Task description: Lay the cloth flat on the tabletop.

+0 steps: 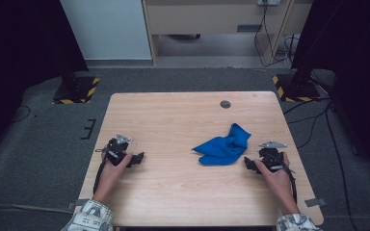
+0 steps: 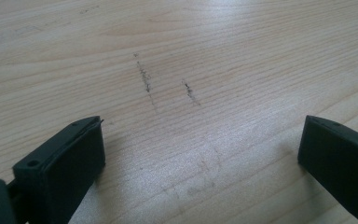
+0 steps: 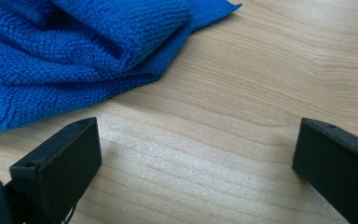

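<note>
While both grippers, left (image 1: 134, 160) and right (image 1: 251, 165), rest with jaws apart and empty, a crumpled blue cloth (image 1: 224, 146) lies just beside the right one; a shallow pinch could slip off its loose folds.

Blue cloth (image 1: 224, 148) — crumpled, bunched in folds — lies on table's right half.

high view looks down on the table (image 1: 173, 192); both gripper views skim that tabletop close.
</note>
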The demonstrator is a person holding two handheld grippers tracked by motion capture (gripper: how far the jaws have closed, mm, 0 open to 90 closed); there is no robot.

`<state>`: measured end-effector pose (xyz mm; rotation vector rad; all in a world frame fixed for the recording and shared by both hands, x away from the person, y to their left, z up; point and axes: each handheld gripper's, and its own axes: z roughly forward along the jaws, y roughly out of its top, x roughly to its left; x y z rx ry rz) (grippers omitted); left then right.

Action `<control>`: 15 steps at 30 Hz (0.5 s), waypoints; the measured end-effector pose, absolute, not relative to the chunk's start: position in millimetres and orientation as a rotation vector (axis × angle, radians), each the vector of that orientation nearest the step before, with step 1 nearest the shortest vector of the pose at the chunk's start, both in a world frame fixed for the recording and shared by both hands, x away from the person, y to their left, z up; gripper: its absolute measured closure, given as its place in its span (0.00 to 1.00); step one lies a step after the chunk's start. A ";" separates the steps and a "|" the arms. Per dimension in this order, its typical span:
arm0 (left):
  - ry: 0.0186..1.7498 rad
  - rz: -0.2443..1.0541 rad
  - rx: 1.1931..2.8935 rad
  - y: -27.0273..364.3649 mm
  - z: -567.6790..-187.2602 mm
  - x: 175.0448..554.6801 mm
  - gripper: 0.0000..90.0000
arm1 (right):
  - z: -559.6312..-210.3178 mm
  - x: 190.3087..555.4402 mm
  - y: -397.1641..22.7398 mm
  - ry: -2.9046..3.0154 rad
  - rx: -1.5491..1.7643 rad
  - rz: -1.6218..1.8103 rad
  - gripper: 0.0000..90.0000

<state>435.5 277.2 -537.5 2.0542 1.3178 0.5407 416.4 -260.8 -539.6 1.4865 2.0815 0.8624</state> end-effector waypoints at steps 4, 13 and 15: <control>1.319 0.542 2.054 276.8 -537.5 435.2 0.00 | -539.5 416.7 -260.9 2.087 1.482 0.863 0.01; 1.318 0.541 2.052 276.5 -537.6 434.9 0.00 | -537.4 414.4 -251.2 2.120 1.436 0.870 0.06; 1.317 0.540 2.053 276.5 -537.6 434.8 0.00 | -537.0 414.1 -249.1 2.123 1.421 0.867 0.06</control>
